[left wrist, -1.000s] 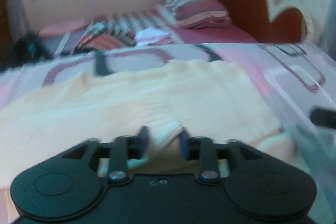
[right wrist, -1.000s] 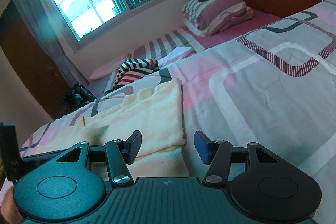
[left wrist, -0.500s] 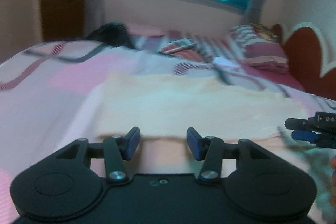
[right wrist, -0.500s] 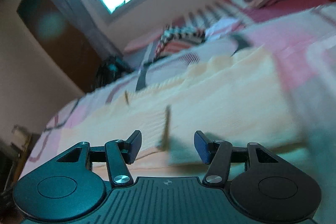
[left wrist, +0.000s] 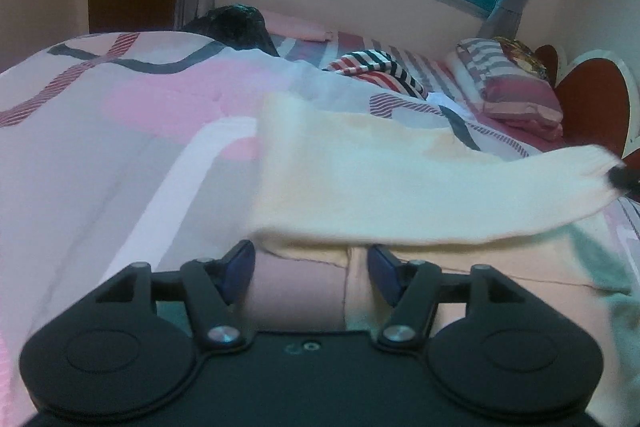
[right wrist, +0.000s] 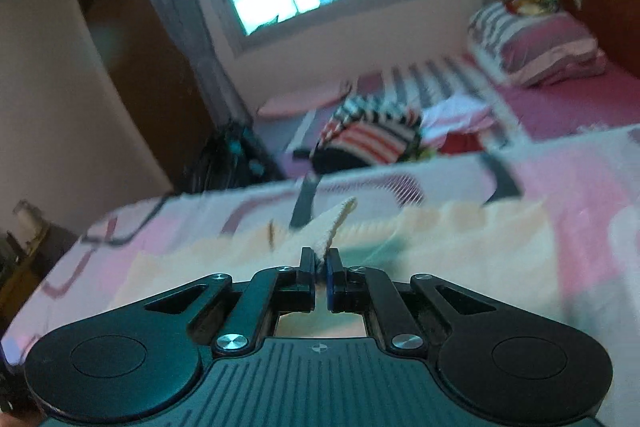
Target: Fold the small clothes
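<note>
My left tongs (left wrist: 311, 267) sit apart, nothing between them, just before the cream knit garment (left wrist: 384, 183). Right tongs (right wrist: 319, 273) clamped on its lifted edge. Garment lies on the pink patterned bedspread (left wrist: 120, 131); striped pillow (left wrist: 512, 87) far back.

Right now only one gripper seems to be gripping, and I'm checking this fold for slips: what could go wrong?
The right gripper pinches only a thin edge of the cream knitted garment, so it may slip out. The left gripper is open, so the near hem could drag and bunch on the pink patterned bedspread.
</note>
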Demonstrator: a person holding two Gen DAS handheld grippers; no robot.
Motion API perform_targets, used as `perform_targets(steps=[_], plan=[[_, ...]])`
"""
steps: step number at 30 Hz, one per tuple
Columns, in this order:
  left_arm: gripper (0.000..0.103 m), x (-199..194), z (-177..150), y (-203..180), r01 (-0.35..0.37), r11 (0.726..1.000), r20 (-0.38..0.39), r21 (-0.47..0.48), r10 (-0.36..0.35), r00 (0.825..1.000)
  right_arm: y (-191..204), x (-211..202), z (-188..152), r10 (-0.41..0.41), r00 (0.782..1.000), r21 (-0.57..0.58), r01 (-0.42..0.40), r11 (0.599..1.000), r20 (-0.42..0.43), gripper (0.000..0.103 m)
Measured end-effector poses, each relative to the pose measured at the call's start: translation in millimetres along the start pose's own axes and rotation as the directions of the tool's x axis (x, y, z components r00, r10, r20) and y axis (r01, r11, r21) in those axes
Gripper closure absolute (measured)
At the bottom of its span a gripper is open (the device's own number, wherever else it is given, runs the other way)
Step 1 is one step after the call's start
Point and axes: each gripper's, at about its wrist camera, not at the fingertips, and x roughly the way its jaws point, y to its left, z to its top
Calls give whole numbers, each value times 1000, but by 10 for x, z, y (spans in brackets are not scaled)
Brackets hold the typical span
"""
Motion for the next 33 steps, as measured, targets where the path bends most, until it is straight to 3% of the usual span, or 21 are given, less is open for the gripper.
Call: perform_targets(steps=[8,22,33], plan=[[44,-5,-1,19,4,1000,9,-22,-4,1000,-396,-244,36,-89,996,27,89,996,15,99],[45,-38,-27,-61,-23,999,-6,48,23,1000,-608,-564,-49,-129,991,99,125,987,36,99],[45,-24,-8,-94,-27,995,-25,93,29,999,-797,-527,-255,-165,986,140,167,976,-25,99]])
